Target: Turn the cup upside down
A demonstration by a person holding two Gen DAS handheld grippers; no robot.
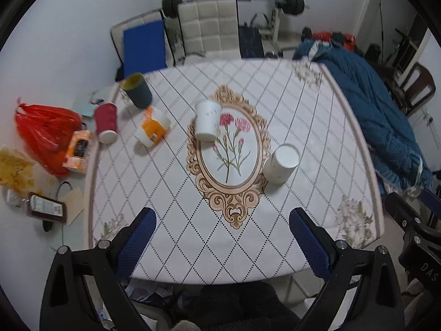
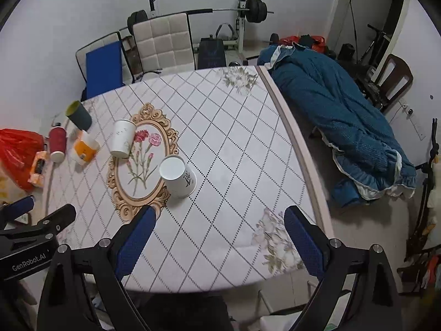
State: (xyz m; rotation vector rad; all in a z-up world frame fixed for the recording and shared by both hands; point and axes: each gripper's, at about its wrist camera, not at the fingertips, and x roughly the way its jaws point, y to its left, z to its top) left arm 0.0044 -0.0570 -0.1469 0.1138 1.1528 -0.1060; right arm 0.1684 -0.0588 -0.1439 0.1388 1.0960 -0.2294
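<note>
Two white paper cups stand upside down on the table [image 1: 275,234]. One cup [image 1: 207,120] is on the upper left of the oval flower print; it also shows in the right wrist view [image 2: 122,138]. The other cup [image 1: 281,163] stands at the oval's right edge, seen too in the right wrist view [image 2: 177,176]. My left gripper [image 1: 222,237] is open and empty, above the near table edge. My right gripper [image 2: 219,233] is open and empty, near the front of the table, short of the nearer cup.
At the table's left stand a dark cup with yellow inside [image 1: 137,90], a red cup [image 1: 106,122] and an orange-and-white cup [image 1: 152,130]. A red bag [image 1: 46,132] lies further left. A blue blanket [image 2: 339,121] lies right of the table; chairs [image 1: 209,30] behind.
</note>
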